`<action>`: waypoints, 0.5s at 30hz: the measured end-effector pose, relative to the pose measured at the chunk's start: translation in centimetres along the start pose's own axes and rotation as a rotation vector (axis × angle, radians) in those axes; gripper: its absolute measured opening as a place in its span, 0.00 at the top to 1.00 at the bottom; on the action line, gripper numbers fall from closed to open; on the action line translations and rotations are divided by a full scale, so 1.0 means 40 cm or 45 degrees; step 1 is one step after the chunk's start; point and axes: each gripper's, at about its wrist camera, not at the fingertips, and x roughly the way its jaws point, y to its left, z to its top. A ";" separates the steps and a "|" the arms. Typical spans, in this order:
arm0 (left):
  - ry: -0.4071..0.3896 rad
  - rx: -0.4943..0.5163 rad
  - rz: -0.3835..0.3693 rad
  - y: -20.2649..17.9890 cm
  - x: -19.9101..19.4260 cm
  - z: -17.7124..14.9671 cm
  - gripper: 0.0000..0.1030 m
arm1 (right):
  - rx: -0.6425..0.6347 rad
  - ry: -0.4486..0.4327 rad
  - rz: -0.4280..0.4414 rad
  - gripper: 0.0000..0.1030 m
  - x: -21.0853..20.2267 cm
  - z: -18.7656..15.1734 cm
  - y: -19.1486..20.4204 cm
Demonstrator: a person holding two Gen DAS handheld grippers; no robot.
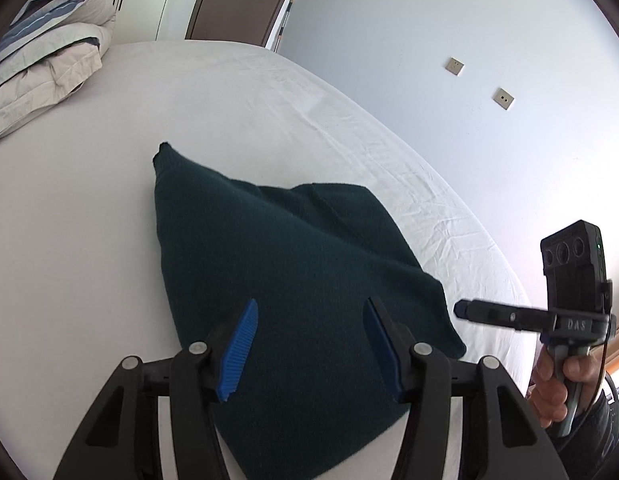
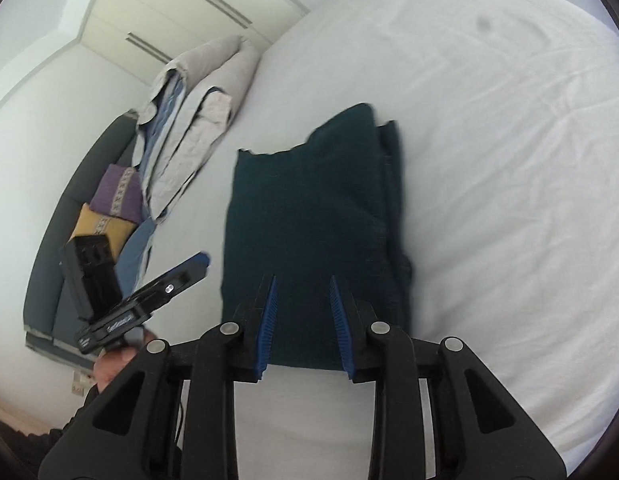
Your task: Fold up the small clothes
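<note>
Both the left gripper (image 1: 309, 344) and right gripper (image 2: 303, 324) hover with fingers spread apart, holding nothing, above the dark green garment (image 2: 309, 220), folded into a thick rectangle on the white bed (image 2: 489, 160).

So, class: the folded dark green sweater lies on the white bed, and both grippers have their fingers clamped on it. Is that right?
Not quite. The dark green sweater does lie folded on the white bed, but both wrist views show the left gripper and right gripper open, gripping nothing.

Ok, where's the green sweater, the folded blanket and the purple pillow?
green sweater (image 2: 309, 216): right wrist view, middle of its top layer.
folded blanket (image 1: 45, 56): left wrist view, its grey top.
purple pillow (image 2: 115, 190): right wrist view, its front face.
</note>
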 end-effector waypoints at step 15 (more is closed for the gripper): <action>0.144 -0.045 -0.003 0.053 0.191 0.033 0.45 | 0.132 -0.035 0.043 0.84 0.100 0.112 -0.109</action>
